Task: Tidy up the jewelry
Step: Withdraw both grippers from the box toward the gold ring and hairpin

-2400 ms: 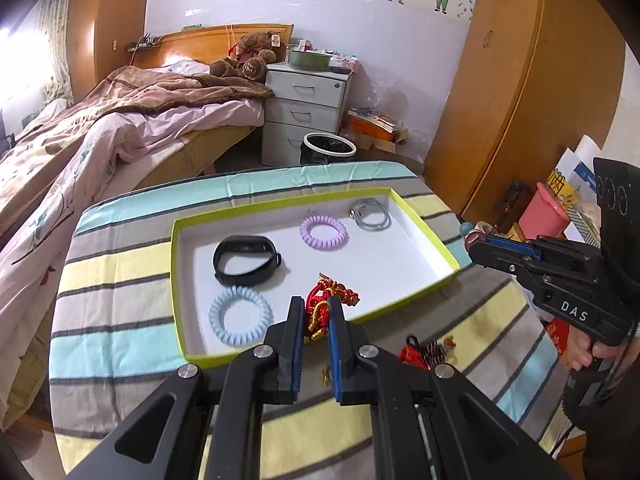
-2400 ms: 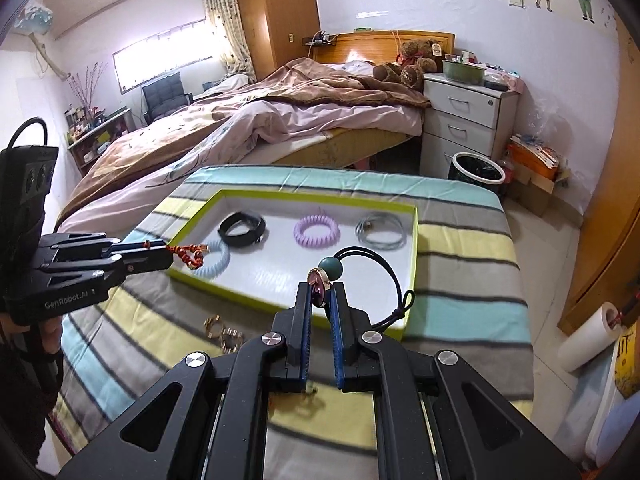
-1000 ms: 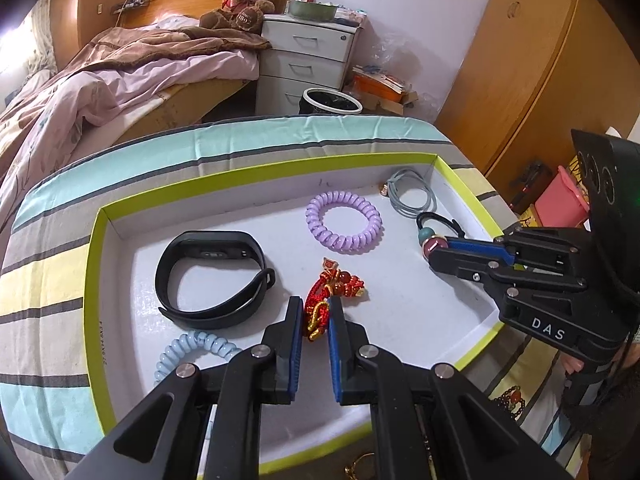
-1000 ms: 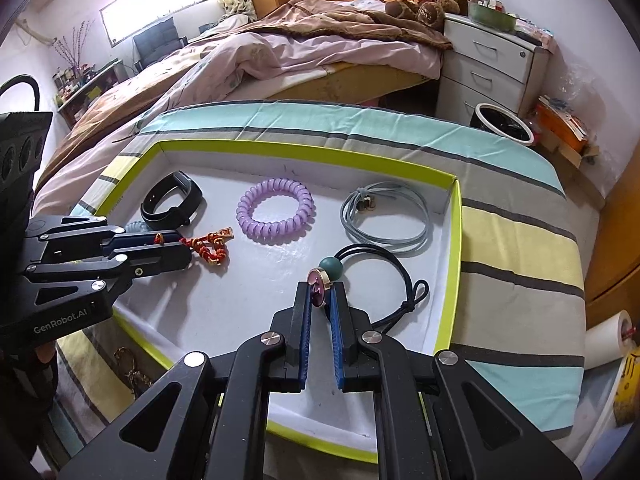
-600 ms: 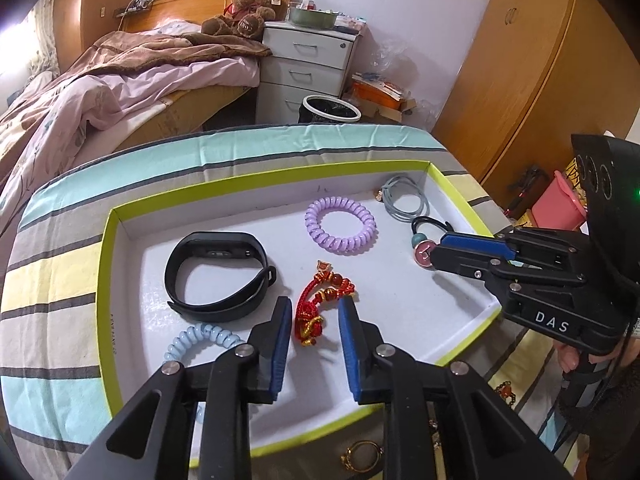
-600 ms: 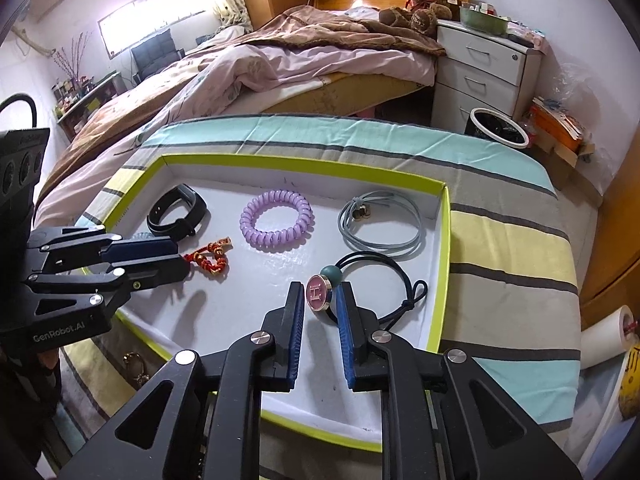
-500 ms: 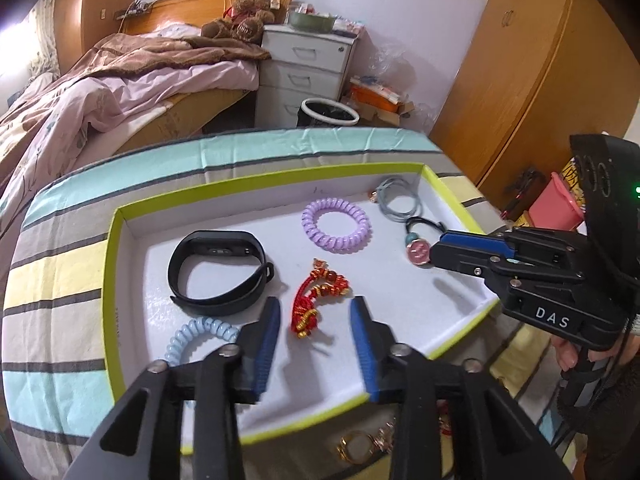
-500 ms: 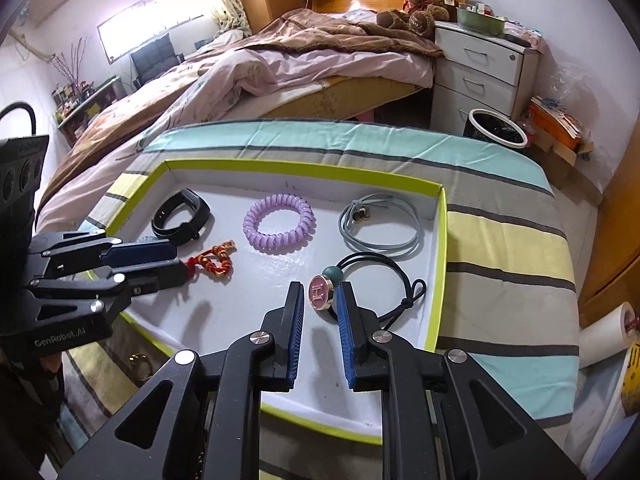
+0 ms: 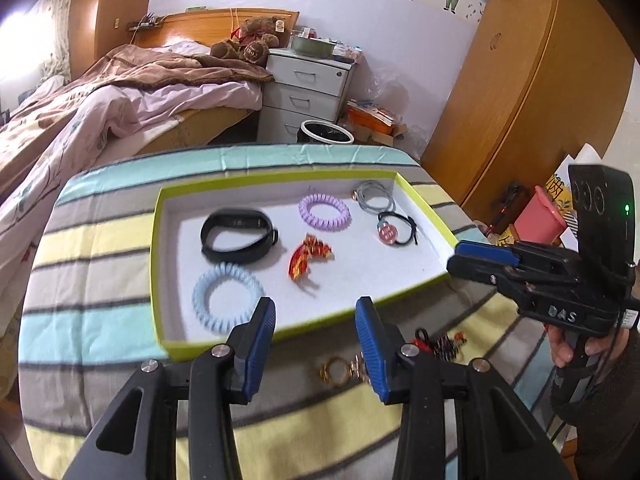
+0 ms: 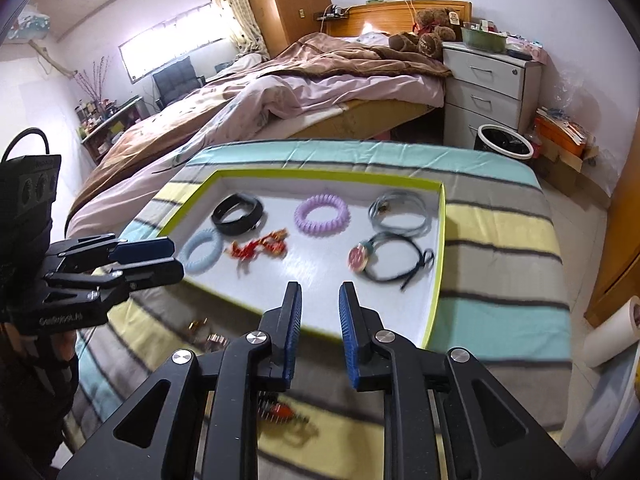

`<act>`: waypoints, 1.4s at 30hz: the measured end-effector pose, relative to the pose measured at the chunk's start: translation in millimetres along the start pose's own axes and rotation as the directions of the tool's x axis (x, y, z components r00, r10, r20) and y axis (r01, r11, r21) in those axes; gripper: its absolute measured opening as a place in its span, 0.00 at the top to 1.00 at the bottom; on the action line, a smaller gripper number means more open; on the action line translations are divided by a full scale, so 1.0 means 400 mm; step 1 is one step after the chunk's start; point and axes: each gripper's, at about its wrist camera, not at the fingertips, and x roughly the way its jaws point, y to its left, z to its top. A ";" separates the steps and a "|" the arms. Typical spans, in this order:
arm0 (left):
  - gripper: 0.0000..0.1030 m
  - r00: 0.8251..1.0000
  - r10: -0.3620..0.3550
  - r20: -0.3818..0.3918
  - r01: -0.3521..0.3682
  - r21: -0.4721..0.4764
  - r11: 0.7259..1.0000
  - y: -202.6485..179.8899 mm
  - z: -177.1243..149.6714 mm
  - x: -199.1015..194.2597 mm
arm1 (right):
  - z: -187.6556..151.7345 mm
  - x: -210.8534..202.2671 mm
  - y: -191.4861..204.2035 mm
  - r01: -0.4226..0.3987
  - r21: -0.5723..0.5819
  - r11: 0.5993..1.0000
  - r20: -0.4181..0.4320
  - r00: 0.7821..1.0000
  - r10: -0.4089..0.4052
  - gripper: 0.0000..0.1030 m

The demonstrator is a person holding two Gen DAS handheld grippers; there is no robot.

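With both the left gripper point(image 9: 316, 332) and right gripper point(image 10: 320, 320) opening and empty, the gold ring charm point(image 9: 338, 372) on the striped cloth point(image 9: 100, 248) outside the tray point(image 9: 154, 240) appears light, stiff and slippery; grip across its ring.

tray point(image 9: 424, 204): on table | watch band point(image 9: 238, 236): in tray, left of knotted charm point(image 9: 310, 258)

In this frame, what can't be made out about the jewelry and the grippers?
- Gold rings on the striped cloth: left wrist view, partly behind a finger, blurred.
- Red charm: right wrist view, mostly behind the right gripper, so its shape is unclear.
- Red knot in the tray: motion-blurred, detail lost.
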 end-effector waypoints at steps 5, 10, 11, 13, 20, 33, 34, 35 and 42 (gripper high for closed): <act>0.58 1.000 -0.008 0.001 0.008 -0.029 1.000 0.010 -0.037 -0.020 | -0.049 -0.015 0.015 -0.021 0.017 1.000 -0.003 1.000 0.021 0.54; 0.53 1.000 -0.003 -0.030 0.003 -0.020 1.000 0.007 -0.068 -0.008 | -0.093 -0.025 0.039 -0.054 0.022 0.998 -0.003 0.999 0.054 0.54; 0.53 0.999 -0.004 -0.034 0.003 -0.019 1.000 0.005 -0.071 -0.006 | -0.098 -0.025 0.043 -0.058 0.019 0.998 -0.004 0.998 0.059 0.54; 0.53 0.999 -0.015 -0.041 0.015 -0.013 1.000 0.003 -0.072 0.004 | -0.112 -0.021 0.057 -0.072 0.016 0.997 -0.017 0.997 0.073 0.54; 0.53 0.996 0.014 -0.084 -0.011 0.039 0.999 -0.012 -0.094 0.038 | -0.133 -0.017 0.070 -0.063 0.031 0.998 -0.021 0.998 0.064 0.54; 0.53 0.988 0.113 -0.109 -0.090 0.191 0.977 -0.067 -0.094 0.101 | -0.137 -0.024 0.055 -0.073 0.054 0.996 -0.005 0.997 0.073 0.54; 0.53 0.987 0.120 -0.108 -0.096 0.200 0.975 -0.070 -0.092 0.105 | -0.137 -0.024 0.055 -0.073 0.055 0.996 -0.005 0.997 0.074 0.54; 0.53 0.986 0.126 -0.107 -0.101 0.210 0.972 -0.073 -0.090 0.108 | -0.136 -0.024 0.055 -0.075 0.055 0.996 -0.004 0.997 0.076 0.54; 0.72 0.988 0.110 -0.107 -0.084 0.227 0.970 -0.076 -0.079 0.117 | -0.129 -0.020 0.065 -0.067 0.035 0.997 -0.010 0.998 0.067 0.54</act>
